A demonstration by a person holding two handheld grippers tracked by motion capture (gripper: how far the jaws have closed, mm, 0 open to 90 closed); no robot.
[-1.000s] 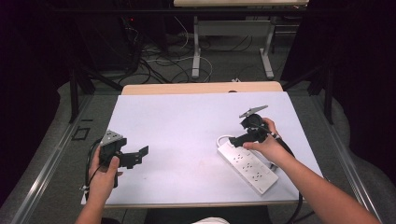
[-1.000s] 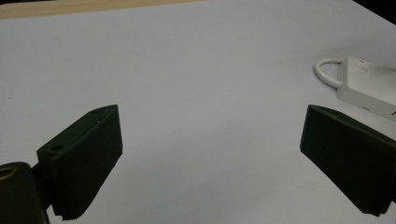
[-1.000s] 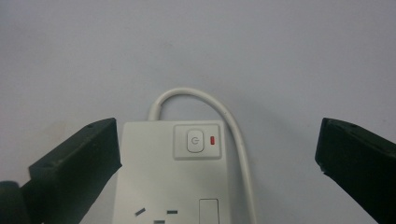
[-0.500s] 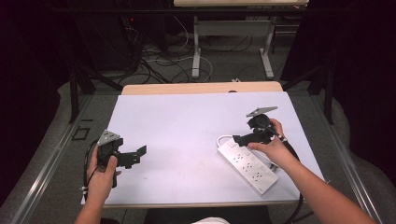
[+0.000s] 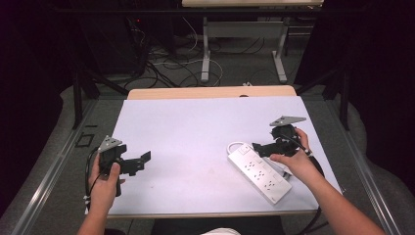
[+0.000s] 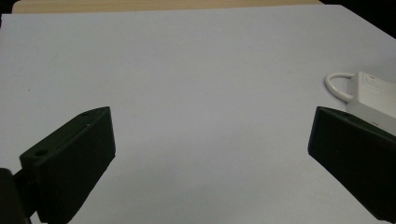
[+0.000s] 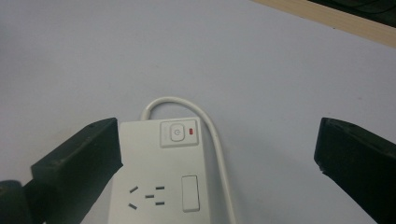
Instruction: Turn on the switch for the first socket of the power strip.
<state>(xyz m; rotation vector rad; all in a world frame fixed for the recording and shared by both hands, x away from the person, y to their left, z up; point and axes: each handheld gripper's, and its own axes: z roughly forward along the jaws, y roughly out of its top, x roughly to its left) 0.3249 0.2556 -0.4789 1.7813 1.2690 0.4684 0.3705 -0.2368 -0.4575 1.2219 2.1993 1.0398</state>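
Pale, smooth matte sheeting covers the table, with a wooden edge at its far side. On it lies a white plastic power strip, a long flat block with a looped cord at its switch end. That end sits just under the right gripper, whose black jaws are spread wide. Well apart from the strip, the left gripper hovers, jaws also spread.

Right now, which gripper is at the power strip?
The right gripper, jaws open over the power strip's switch end. The left gripper hangs open by the table's left edge.
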